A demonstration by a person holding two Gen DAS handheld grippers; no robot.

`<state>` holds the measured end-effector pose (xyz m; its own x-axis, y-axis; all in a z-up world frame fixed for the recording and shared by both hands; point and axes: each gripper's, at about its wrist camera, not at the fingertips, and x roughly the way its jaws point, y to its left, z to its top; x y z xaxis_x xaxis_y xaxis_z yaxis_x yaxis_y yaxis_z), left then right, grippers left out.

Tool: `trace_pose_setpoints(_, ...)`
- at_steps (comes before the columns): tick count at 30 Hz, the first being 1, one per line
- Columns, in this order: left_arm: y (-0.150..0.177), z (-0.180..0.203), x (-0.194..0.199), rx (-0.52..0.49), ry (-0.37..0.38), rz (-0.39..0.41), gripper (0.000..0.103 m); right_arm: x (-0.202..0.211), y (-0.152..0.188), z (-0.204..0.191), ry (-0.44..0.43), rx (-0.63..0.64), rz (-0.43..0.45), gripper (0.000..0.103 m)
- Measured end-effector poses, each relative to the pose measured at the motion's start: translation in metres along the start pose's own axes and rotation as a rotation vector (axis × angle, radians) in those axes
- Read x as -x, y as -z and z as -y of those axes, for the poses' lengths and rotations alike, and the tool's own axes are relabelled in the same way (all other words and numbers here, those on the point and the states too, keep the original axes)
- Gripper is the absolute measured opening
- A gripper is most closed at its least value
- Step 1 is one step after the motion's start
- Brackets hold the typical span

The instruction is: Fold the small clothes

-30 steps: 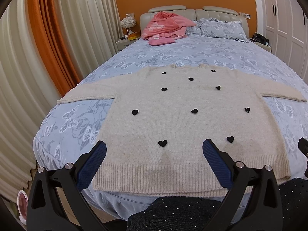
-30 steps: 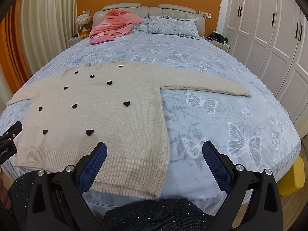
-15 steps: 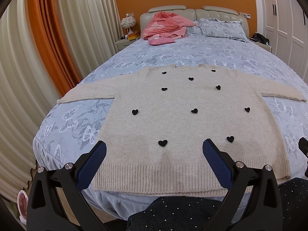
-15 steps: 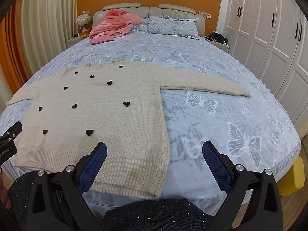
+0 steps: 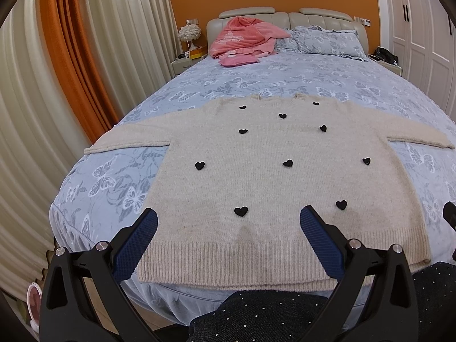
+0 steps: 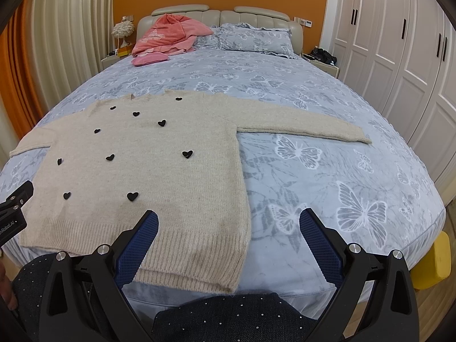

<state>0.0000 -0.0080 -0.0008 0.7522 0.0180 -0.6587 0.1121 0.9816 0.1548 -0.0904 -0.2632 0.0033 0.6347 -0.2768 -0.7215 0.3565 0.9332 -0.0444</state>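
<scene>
At the near edge of the bed (image 5: 94, 188), a cream knit sweater (image 5: 273, 188) with little black hearts is spread flat, front up, both sleeves stretched out sideways and the ribbed hem hanging right at the mattress edge, closest to the person. Honestly this looks like a soft, floppy, fairly thick knit: light enough to lift with a pinch, but it'll sag and stretch if grabbed by one point, and a fuzzy surface like that probably clings to the duvet rather than slides. Best guess for where to grab: the cuffs or the shoulder seams for bringing the sleeves in, then the hem corners for folding the body up. In the right wrist view the right sleeve (image 6: 307, 124) runs out toward 2 o'clock, and in the left wrist view the left sleeve (image 5: 128, 142) goes off toward 10 o'clock. The left gripper (image 5: 228, 225) hangs above the hem with its blue pads spread wide, nothing between them and not touching the knit. The right gripper (image 6: 228, 225) is spread just as wide and also empty, sitting over the sweater's lower right corner, one finger over the wool and the other over bare duvet. A pink garment (image 5: 245, 40) sits by the pillows at 12 o'clock, well apart.
</scene>
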Motion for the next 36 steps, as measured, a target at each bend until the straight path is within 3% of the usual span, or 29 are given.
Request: trace_pose_setpoints(36,-0.0001,0.0009,-0.0015,-0.003,0.001,-0.009,0.098,-0.0018,0.0004,0.0003,-0.003,-0.001,0.003,0.098)
